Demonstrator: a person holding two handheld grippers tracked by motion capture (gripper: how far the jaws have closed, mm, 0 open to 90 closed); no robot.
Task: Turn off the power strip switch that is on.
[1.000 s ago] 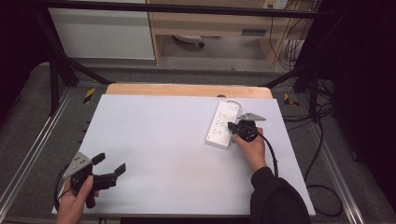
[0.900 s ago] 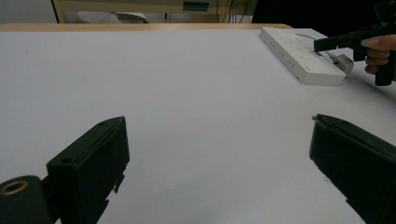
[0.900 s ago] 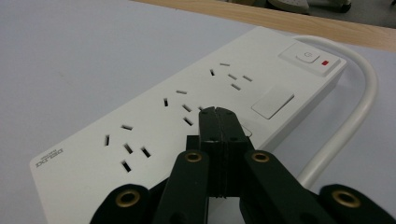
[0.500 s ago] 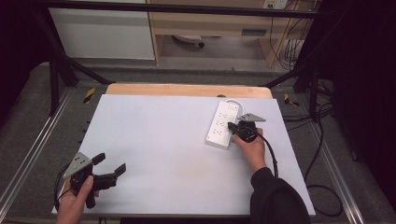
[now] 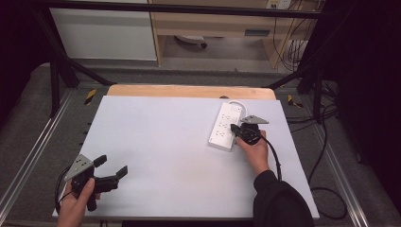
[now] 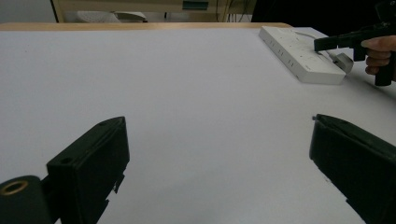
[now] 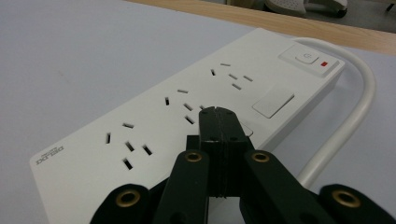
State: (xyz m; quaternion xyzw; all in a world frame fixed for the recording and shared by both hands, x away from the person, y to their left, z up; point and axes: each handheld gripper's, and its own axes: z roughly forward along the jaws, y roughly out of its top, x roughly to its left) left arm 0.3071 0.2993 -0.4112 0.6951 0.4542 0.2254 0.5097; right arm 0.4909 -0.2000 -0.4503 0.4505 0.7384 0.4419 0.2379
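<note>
White sheeting is covering the surface (image 5: 156, 142), with a wooden edge showing at the far side. Toward the far right, a white power strip (image 5: 226, 126) is lying with its long axis running roughly away from the person, switch end farthest, cord curling off that end. The right tool (image 7: 218, 114) is hovering right over the strip's middle sockets, its jaws pressed together and gripping nothing, tips pointing down at the strip's top face. The left tool (image 5: 109, 168) is sitting well apart at the near left corner, jaws spread wide and empty. The right hand (image 5: 253, 153) is plainly the nearer one for whatever the strip needs.
</note>
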